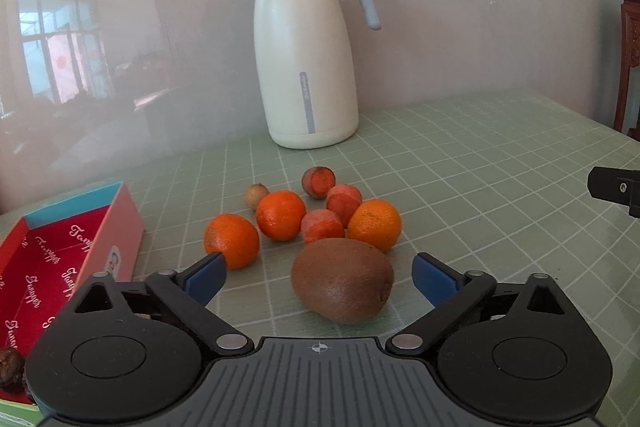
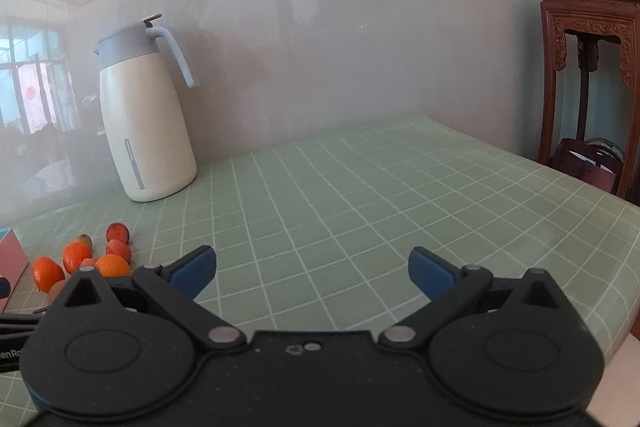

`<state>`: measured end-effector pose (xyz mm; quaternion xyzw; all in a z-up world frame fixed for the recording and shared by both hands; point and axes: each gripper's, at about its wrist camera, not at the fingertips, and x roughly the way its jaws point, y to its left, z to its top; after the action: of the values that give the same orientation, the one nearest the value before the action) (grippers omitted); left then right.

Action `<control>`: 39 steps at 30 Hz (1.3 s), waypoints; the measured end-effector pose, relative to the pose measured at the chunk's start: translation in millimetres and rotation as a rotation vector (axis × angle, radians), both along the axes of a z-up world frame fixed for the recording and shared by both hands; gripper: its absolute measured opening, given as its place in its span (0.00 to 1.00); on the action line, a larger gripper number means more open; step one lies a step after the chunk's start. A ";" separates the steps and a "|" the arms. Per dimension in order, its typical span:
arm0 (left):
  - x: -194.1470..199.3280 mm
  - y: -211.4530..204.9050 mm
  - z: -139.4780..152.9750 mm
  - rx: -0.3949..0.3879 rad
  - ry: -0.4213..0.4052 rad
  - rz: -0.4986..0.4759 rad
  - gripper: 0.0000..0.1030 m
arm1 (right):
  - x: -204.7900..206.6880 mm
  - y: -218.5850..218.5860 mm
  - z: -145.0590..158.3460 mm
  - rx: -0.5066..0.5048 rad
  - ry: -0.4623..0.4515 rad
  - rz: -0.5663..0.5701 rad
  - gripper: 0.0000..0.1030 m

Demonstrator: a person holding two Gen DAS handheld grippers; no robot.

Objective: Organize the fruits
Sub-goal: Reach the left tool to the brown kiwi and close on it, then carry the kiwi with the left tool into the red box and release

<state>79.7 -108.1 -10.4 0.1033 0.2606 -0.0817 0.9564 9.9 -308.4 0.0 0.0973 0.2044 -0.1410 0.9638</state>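
Pick step: left gripper (image 1: 318, 277) spread around the fuzzy brown oval kiwi (image 1: 342, 281), pads clear; next pinch, lift into red-lined box (image 1: 60, 247); right gripper (image 2: 312, 273) spread, empty.

Home dining rm: thermos jug (image 1: 306, 47), carved wood stand (image 2: 588, 67).

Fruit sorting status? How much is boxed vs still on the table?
Done: one dark fruit sits in the box. In hand: nothing; the left gripper is open around the kiwi, not gripping. The right gripper is open and empty. Left: kiwi, three oranges and the small fruits on the table.
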 end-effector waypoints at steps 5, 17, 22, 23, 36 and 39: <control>16.3 -5.6 -10.0 -0.018 0.083 -0.001 0.74 | 1.5 0.3 -1.4 -0.009 0.011 -0.020 1.00; 17.6 -1.8 -14.7 -0.063 0.099 0.021 0.58 | 6.3 1.5 -3.7 0.008 0.021 -0.016 1.00; 15.3 6.2 -10.9 -0.083 0.090 0.039 0.58 | 6.0 2.2 -3.9 0.011 0.018 -0.012 1.00; 13.5 8.2 -9.6 -0.084 0.082 0.041 0.58 | 6.7 2.7 -3.9 0.013 0.018 -0.011 1.00; -19.7 64.2 30.6 -0.080 -0.054 0.108 0.57 | 12.7 22.9 -2.9 0.001 0.018 0.044 1.00; -23.9 84.0 38.0 -0.075 -0.072 0.146 0.58 | 15.4 31.9 -3.3 -0.006 0.021 0.064 1.00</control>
<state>55.8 -24.1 27.6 0.0508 0.2297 -0.0179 0.9718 25.2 -276.5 -3.3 0.0861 0.2170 -0.1118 0.9659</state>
